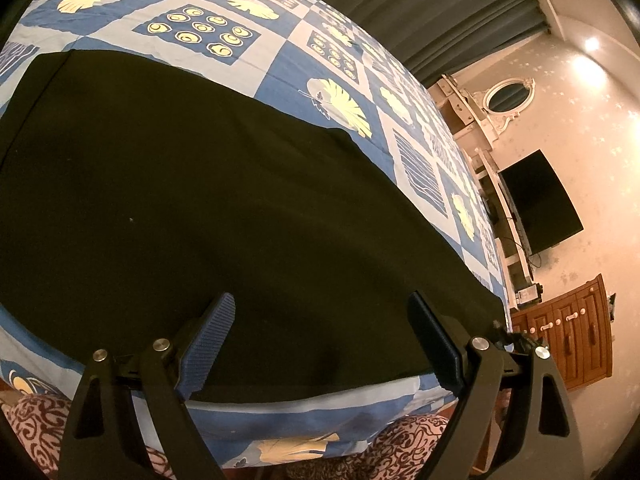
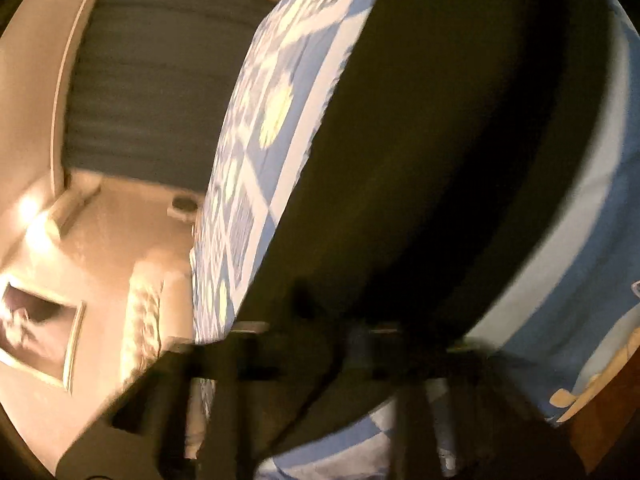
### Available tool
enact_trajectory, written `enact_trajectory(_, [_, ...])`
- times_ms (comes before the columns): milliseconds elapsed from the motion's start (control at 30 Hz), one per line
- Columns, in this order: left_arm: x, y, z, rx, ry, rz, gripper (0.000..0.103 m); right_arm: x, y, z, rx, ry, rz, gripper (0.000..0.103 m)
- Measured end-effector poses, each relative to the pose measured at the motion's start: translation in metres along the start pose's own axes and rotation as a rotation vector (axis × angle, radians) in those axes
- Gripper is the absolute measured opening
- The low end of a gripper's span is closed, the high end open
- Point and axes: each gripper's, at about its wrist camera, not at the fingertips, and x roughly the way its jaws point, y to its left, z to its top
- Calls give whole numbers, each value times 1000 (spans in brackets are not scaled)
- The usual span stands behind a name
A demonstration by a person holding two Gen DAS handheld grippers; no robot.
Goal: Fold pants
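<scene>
Left wrist view had the black pants point(image 1: 192, 208) flat on the bedspread point(image 1: 280, 68), long axis running away rightward, near edge under the wide-open left gripper point(image 1: 320, 344). Right gripper point(image 2: 324, 344) blurred, apparently pressed together.

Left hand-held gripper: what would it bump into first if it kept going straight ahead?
Probably the black pants on the bed. The left hand-held gripper, open, points down at that dark cloth.
</scene>
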Motion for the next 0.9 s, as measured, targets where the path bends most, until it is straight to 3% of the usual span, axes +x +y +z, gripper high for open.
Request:
enact_trajectory(233, [2,1,0,-21,12,-16,87,-47,6,-2,-2,-1,21,6])
enact_trajectory(367, [3,0,1,-14,21,-14,87,-40,-21,2,68,2,-44,6])
enact_trajectory(433, [2,0,0,-9,23,-14,87,-31,-34,1,108,5,-31,6])
enact_trajectory(533, [4,-1,2,-3,29,-14,87,-36,-32,-2,146,-17,5,24])
enact_trajectory(600, [4,-1,2,4,31,-11,87,-41,-23,-10,130,-20,24,48])
enact_trajectory(667, [5,-3,1,21,34,-4,87,-39,-13,-18,107,7,30,51])
enact_trajectory(900, [4,-4,0,55,47,1,87,13,10,-66,98,225,89,51])
